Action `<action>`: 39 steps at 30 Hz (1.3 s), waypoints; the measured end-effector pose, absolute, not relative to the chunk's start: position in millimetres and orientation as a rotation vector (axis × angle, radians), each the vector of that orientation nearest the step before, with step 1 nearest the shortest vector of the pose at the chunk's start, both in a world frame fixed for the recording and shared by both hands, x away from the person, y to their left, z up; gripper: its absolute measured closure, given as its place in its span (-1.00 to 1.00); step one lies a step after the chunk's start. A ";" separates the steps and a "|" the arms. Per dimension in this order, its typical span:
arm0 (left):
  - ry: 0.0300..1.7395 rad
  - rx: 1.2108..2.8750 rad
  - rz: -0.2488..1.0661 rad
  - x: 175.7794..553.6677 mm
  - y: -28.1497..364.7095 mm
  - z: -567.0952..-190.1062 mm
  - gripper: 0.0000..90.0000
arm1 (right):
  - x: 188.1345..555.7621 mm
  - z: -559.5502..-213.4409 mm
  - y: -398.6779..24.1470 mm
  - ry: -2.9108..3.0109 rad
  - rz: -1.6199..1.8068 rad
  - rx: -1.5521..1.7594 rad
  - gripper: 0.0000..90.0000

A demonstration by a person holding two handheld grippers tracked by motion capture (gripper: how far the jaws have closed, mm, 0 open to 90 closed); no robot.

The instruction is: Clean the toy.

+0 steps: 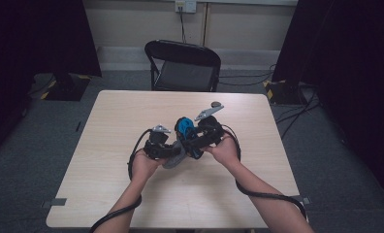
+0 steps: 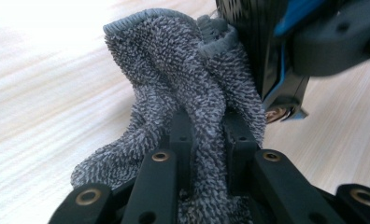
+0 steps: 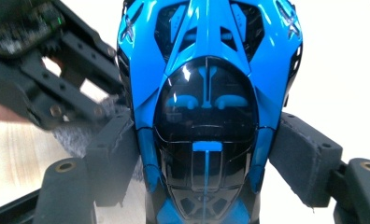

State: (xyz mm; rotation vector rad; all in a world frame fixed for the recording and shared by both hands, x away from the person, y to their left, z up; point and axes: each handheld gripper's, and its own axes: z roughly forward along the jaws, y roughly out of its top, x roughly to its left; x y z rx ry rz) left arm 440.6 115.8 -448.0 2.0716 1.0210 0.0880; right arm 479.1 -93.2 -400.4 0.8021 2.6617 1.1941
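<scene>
We see the toy car (image 3: 206, 116) between the jaws of the right gripper (image 1: 192, 141), above the middle of the table (image 1: 132, 107). Just to its left, the cloth (image 2: 183, 93) sits between the jaws of the left gripper (image 1: 168, 150) and touches the car's side. A small disc (image 1: 216, 104) lies on the table beyond them. A chair (image 1: 183, 65) stands behind the table's far edge.
</scene>
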 end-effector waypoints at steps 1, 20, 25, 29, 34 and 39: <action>1.020 2.079 0.088 440.2 114.4 -448.9 0.72 | 479.7 -399.4 -93.5 2.656 1.197 0.807 -0.39; 1.085 2.060 0.142 444.4 141.4 -443.4 0.71 | 483.6 -393.4 -106.1 2.625 1.259 0.851 -0.39; 1.138 1.964 0.241 454.3 164.1 -413.4 0.71 | 481.8 -400.0 -107.1 2.635 1.264 0.859 -0.39; 1.115 1.940 0.275 457.0 164.5 -396.9 0.71 | 479.2 -404.8 -104.1 2.649 1.246 0.851 -0.39; 1.075 1.938 0.267 454.0 152.5 -393.8 0.71 | 476.8 -407.9 -98.2 2.661 1.231 0.833 -0.39; 1.051 1.992 0.239 451.3 140.6 -407.3 0.71 | 476.6 -408.9 -96.1 2.667 1.234 0.833 -0.39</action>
